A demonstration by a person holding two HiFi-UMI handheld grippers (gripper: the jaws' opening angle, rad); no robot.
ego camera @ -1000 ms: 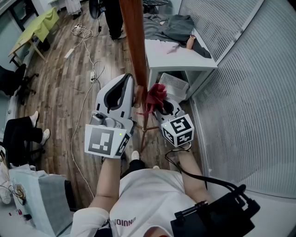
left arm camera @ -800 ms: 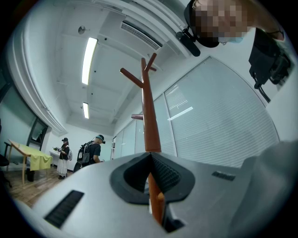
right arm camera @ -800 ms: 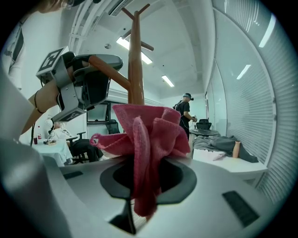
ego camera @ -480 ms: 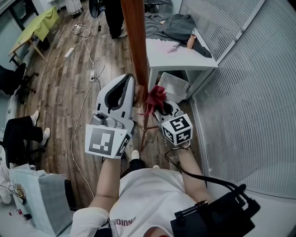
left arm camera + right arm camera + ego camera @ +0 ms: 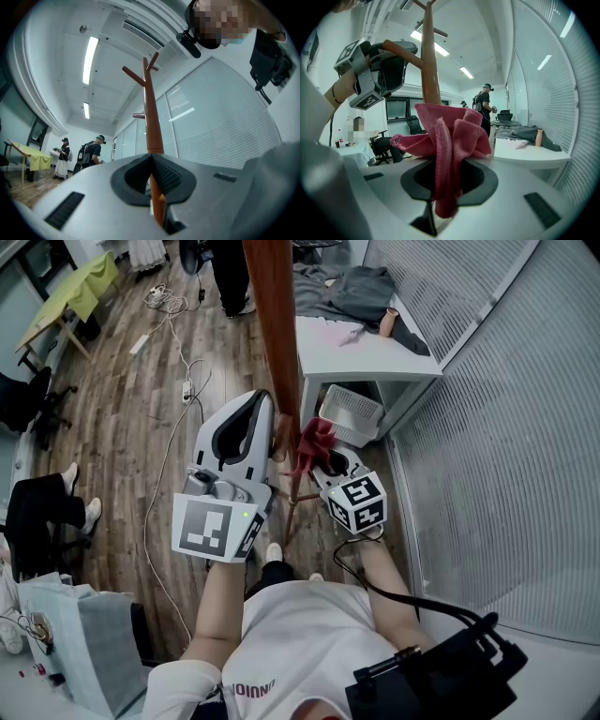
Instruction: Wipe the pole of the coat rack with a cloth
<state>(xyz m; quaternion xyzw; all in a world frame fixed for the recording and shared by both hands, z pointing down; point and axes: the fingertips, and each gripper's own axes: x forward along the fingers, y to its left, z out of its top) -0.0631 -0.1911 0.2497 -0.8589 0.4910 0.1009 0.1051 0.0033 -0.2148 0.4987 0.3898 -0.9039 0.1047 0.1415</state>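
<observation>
Right gripper [image 5: 325,458] dipped slightly, fingers pinching one red cloth [image 5: 314,438], left gripper [image 5: 153,185] fingers clamped on one pole [image 5: 276,329]

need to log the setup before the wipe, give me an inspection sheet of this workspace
surface: wood floor
job's things: brown coat rack pole upright; red cloth right beside it, contact cannot be told
clutter: white table with grey clothes; white basket beneath
grippers: left gripper shut on the pole; right gripper shut on the cloth
cables: white cables and power strip on floor; black cable by the right arm
surroundings: blinds at right; person standing beyond; green table
</observation>
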